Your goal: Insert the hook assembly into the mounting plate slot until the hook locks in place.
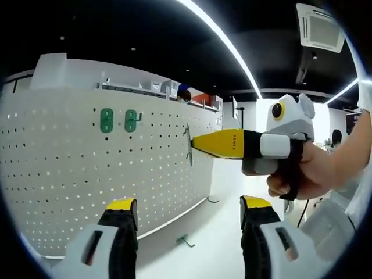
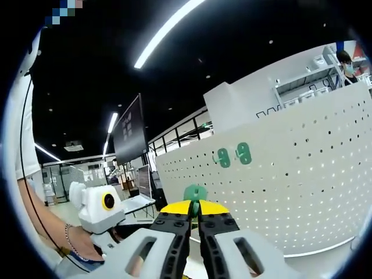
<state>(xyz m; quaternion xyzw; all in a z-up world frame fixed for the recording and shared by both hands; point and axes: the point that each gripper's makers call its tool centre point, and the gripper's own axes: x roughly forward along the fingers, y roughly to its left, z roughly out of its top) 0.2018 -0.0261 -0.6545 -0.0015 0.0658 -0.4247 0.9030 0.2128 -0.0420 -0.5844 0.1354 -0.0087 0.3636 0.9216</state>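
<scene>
In the left gripper view, the left hand-held gripper rises from the bottom of the frame with its yellow-tipped jaws well apart and nothing between them. Beyond them, a white pegboard spans the left and centre of the frame, standing on a white desk. Two green mounting plates sit side by side in its upper part. A loose hook lies on the desk at lower centre.

From the right of this frame, the right hand-held gripper reaches in, held by a person's hand, its jaws closed on a thin metal hook assembly right at the pegboard face.

In the right gripper view, those jaws are pressed together around the green base of the hook assembly at lower centre, with the green plates up and to the right.
</scene>
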